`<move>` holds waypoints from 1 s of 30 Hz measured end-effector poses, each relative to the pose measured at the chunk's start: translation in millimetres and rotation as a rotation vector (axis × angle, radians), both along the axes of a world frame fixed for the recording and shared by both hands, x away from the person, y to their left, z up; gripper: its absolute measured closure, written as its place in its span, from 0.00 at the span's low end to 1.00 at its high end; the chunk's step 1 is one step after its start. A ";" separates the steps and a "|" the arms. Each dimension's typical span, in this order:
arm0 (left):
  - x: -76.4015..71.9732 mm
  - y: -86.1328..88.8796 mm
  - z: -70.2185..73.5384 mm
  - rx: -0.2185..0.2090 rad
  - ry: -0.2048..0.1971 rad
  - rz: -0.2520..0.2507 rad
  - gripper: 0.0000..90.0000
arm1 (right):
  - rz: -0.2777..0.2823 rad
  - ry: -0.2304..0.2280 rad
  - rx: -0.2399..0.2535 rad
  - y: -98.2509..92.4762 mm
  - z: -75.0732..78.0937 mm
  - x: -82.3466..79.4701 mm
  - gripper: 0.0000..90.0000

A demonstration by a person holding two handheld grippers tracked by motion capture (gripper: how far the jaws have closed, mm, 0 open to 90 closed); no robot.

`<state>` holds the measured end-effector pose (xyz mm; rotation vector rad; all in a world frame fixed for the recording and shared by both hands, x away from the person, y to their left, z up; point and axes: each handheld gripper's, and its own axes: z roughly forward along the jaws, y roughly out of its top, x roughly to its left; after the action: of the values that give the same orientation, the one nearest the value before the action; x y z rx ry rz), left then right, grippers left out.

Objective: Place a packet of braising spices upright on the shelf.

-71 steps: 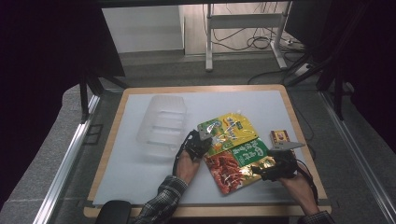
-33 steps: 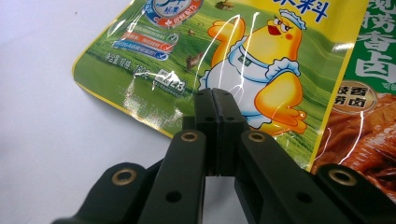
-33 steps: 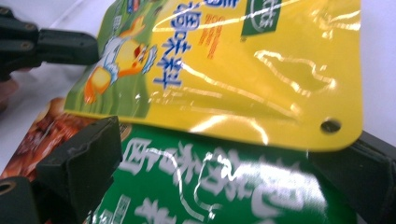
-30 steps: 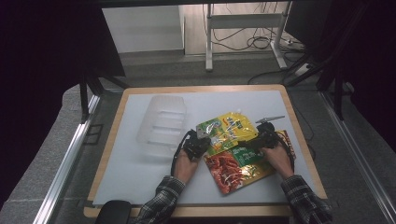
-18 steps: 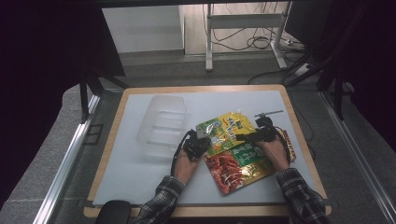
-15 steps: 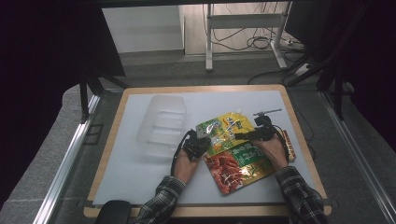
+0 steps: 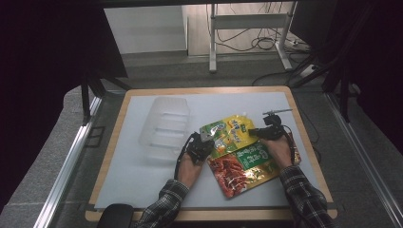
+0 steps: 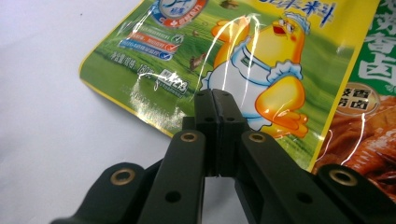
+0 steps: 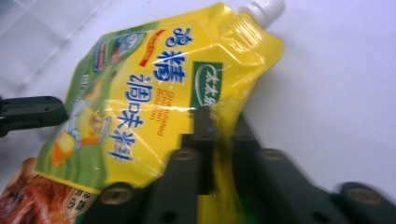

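the yellow pouch (image 7: 229,134) lies flat near the middle of the tabletop (image 7: 133,180). its lower part overlaps the red pouch (image 7: 242,167), which sits at its 5 o'clock. in the high view its long axis runs from the sealed bottom at about 8 o'clock up to the spout (image 7: 245,115) at about 2 o'clock.

your right tongs (image 7: 260,132) come in from the pouch's 3 o'clock side. their jaws have just been closing. in the right gripper view the pouch's side edge, a little below the spout, stands pinched between them, so they are grasping the yellow pouch.

your left tongs (image 7: 207,143) sit at the opposite end, at about 8 o'clock. they are clenched, jaw against jaw. in the left gripper view the tips lie over the pouch's bottom corner, beside the printed chick. you cannot tell from there whether any film is caught between them or whether they merely press on it.

the clear tray (image 7: 164,130) stands at 9 to 10 o'clock from the pouch, just past your left hand and well apart from your right.

so the move likely turns on this: the only sure hold is on the 3 o'clock side, the side farthest from the tray. if you lift from there alone, the pouch will probably hang from that side and drag its 8 o'clock end across the red pouch. keep the long axis roughly level as you raise it, and carry it toward 9 o'clock with the left end leading.
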<state>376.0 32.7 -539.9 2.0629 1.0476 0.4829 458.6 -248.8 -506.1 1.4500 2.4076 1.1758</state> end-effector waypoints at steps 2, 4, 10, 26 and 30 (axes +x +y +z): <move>0.2 0.5 0.9 -0.002 0.002 0.009 1.00 | 0.006 0.005 -0.012 1.3 1.0 -0.5 0.98; -0.3 1.1 2.3 0.002 -0.004 0.018 0.94 | 0.008 -0.007 -0.044 4.8 2.3 -2.1 0.99; -4.1 6.3 7.8 -0.052 -0.009 0.012 0.83 | 0.015 -0.026 -0.042 5.5 10.9 -3.8 0.99; -27.4 11.0 22.0 -0.093 -0.062 -0.029 0.52 | 0.066 -0.090 0.020 10.1 47.3 -11.0 0.99; -35.9 11.0 23.8 -0.092 -0.062 -0.047 0.44 | 0.079 -0.097 0.036 10.6 54.4 -12.0 0.99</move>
<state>340.2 43.6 -516.1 1.9752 0.9650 0.4636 446.6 -238.2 -451.8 1.2864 2.4102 1.2819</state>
